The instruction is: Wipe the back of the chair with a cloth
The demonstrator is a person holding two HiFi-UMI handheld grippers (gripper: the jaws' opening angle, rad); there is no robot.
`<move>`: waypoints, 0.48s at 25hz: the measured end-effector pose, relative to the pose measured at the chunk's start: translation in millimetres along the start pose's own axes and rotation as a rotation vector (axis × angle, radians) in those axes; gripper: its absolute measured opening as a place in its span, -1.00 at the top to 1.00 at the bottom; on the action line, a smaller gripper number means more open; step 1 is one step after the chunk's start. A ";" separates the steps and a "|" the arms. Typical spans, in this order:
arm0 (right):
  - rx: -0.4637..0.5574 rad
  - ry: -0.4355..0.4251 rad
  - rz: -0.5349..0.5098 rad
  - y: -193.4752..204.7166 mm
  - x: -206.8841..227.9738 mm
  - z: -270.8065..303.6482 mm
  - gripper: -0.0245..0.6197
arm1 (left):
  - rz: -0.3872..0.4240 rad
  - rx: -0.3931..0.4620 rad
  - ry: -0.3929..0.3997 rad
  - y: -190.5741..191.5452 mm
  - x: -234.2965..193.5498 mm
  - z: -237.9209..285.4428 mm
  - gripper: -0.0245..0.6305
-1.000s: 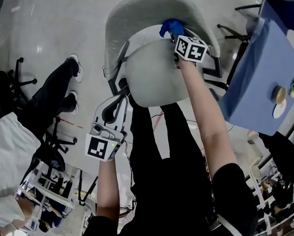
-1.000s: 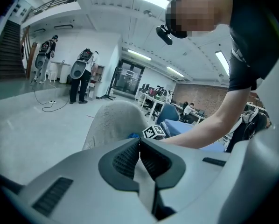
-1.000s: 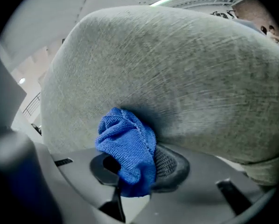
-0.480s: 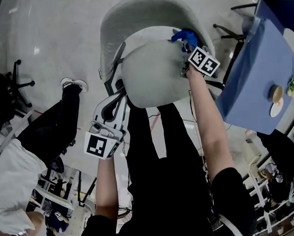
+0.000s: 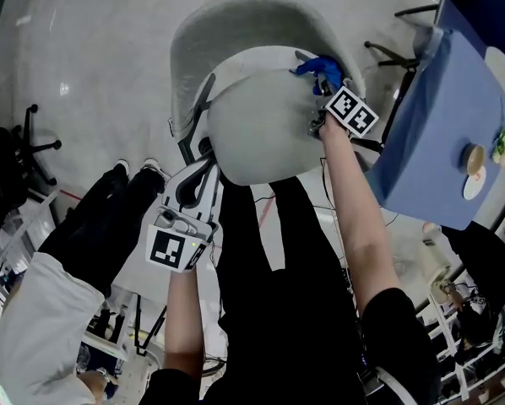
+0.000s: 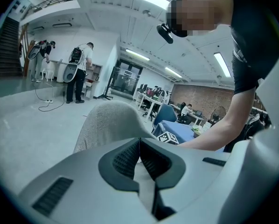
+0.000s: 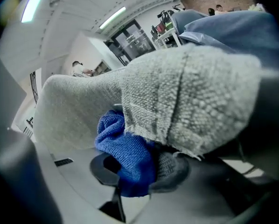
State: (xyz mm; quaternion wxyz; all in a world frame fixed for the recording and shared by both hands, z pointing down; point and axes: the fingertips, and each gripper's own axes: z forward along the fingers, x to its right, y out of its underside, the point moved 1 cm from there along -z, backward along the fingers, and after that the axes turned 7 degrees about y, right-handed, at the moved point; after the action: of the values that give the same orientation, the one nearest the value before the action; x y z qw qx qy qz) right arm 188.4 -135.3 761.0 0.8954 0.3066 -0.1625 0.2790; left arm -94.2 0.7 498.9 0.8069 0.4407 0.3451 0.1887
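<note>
The chair has a curved grey fabric back (image 5: 252, 19) and a pale rounded shell (image 5: 261, 125) below it in the head view. My right gripper (image 5: 324, 81) is shut on a blue knitted cloth (image 5: 317, 62), at the right end of the back's top rim. In the right gripper view the cloth (image 7: 125, 155) bulges from the right gripper (image 7: 139, 174) and presses against the woven fabric edge (image 7: 191, 92). My left gripper (image 5: 192, 191) hangs at the chair's near left side, its jaws closed with nothing held. The left gripper (image 6: 139, 160) looks over the chair back (image 6: 107, 125).
A table under a blue cover (image 5: 442, 125), with a plate (image 5: 475, 184) on it, stands close to the chair's right. A person in dark trousers (image 5: 92, 226) stands at the left, beside a black office chair (image 5: 12, 154). Grey floor (image 5: 92, 49) lies beyond the chair.
My right gripper has slid the blue cloth to the right along the top of the chair back. The person at the left has shifted closer. The left gripper has stayed put.
</note>
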 end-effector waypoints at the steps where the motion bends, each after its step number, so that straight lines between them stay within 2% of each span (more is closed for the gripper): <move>1: -0.002 0.005 -0.003 1.4 1.9 -2.6 0.52 | -0.001 0.001 -0.001 -1.0 1.2 -0.7 0.85; 8: -0.038 0.000 -0.163 6.7 -2.3 -23.0 0.52 | 0.010 0.001 -0.002 -12.3 12.9 -6.2 0.85; 12: -0.077 -0.061 -0.405 26.0 -24.4 -44.5 0.52 | 0.017 0.005 -0.010 -22.3 19.9 -18.5 0.85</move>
State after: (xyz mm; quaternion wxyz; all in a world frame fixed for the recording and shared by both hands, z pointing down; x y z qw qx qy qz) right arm 158.8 -99.5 727.9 0.9389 0.3070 -0.1351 0.0774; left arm -93.8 11.5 465.4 0.8060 0.4465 0.3376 0.1925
